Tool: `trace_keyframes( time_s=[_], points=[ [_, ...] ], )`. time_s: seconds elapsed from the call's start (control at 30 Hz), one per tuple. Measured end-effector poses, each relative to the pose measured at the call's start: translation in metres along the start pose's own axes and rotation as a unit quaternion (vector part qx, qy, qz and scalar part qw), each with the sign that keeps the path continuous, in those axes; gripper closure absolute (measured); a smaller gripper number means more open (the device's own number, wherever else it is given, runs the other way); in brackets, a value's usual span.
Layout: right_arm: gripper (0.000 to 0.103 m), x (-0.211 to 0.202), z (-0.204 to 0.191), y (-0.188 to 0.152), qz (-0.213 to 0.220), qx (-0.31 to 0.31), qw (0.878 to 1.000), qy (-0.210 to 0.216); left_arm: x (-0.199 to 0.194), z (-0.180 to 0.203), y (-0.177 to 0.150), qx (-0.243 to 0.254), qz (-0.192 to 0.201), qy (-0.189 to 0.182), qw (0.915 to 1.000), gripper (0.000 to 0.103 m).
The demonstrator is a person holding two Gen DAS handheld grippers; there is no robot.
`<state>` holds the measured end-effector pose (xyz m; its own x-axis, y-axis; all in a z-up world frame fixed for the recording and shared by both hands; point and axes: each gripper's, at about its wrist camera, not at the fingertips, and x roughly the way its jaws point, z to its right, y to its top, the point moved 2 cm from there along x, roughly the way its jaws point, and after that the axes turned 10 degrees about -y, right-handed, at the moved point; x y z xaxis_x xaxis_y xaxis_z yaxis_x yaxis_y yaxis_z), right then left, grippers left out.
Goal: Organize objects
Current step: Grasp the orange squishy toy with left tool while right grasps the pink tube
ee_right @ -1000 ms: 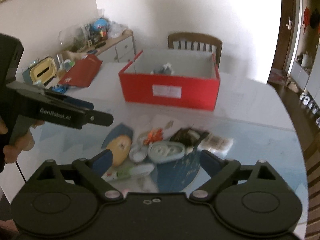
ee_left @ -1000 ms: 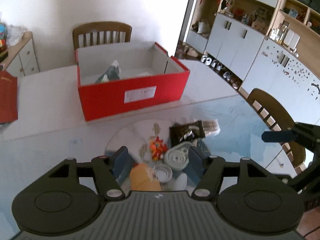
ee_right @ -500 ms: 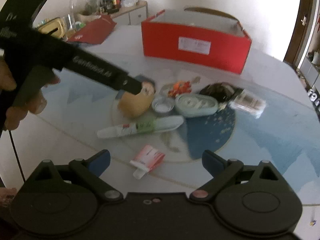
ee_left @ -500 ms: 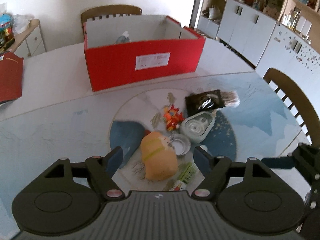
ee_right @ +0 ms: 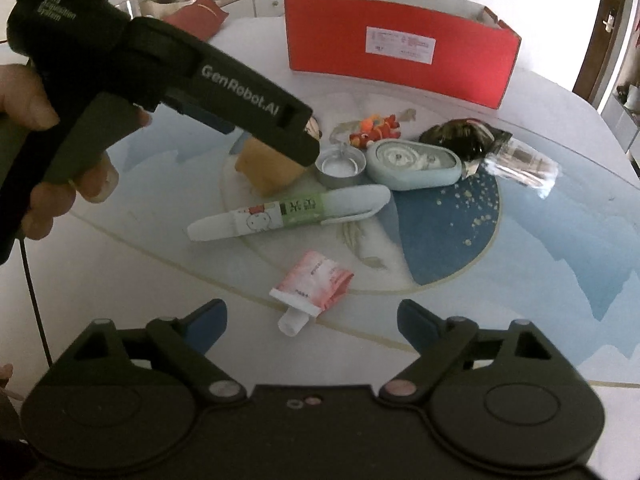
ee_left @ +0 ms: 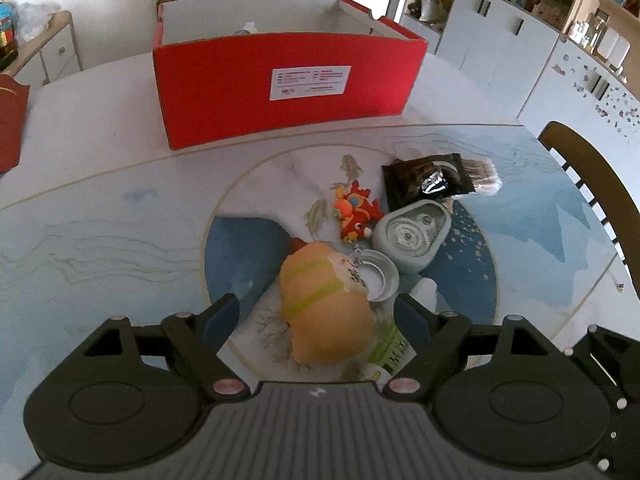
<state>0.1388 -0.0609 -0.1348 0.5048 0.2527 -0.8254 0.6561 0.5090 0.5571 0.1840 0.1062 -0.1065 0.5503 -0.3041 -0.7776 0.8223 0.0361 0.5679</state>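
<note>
An open red box [ee_left: 280, 80] stands at the back of the table; it also shows in the right wrist view [ee_right: 400, 44]. Loose items lie in front of it: an orange plush [ee_left: 324, 304], a red toy [ee_left: 356, 210], a small tin [ee_left: 378, 276], a pale blue case [ee_left: 412, 236], a dark packet [ee_left: 424, 180]. My left gripper [ee_left: 318, 316] is open, its fingers on either side of the plush [ee_right: 268, 164]. My right gripper [ee_right: 312, 316] is open above a pink tube [ee_right: 312, 284]. A white and green tube [ee_right: 288, 212] lies beyond it.
A red lid [ee_left: 12, 116] lies at the table's left. A wooden chair [ee_left: 592, 184] stands at the right edge, another behind the box. White cabinets [ee_left: 500, 40] line the right wall. A hand holds the left gripper's handle [ee_right: 60, 120].
Both grippers have come down and forward toward the pile. The left one now straddles the orange plush. The right one now hangs over the pink tube.
</note>
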Motion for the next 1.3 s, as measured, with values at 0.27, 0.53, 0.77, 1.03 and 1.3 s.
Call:
trace_keyframes(
  time_s=[0.27, 0.53, 0.77, 1.03, 1.3],
  points=[
    [0.021, 0.008, 0.001, 0.002, -0.004, -0.002, 1.000, -0.005, 0.008, -0.009, -0.001, -0.012, 0.006, -0.006, 0.9999, 0.000],
    [0.027, 0.012, -0.002, 0.006, 0.003, -0.012, 1.000, -0.008, 0.016, -0.015, -0.002, -0.020, -0.004, -0.012, 0.9997, 0.000],
    [0.042, 0.010, -0.006, 0.008, 0.005, -0.019, 1.000, -0.010, 0.025, -0.016, -0.001, -0.027, -0.027, -0.012, 0.9992, 0.000],
    [0.067, 0.009, 0.001, 0.008, 0.006, 0.000, 1.000, -0.023, 0.017, -0.012, 0.000, 0.003, -0.003, 0.003, 1.0000, 0.006],
    [0.072, 0.004, 0.011, 0.007, 0.006, 0.020, 0.999, -0.034, 0.008, 0.002, -0.004, 0.030, 0.002, -0.022, 0.9993, 0.055]
  ],
)
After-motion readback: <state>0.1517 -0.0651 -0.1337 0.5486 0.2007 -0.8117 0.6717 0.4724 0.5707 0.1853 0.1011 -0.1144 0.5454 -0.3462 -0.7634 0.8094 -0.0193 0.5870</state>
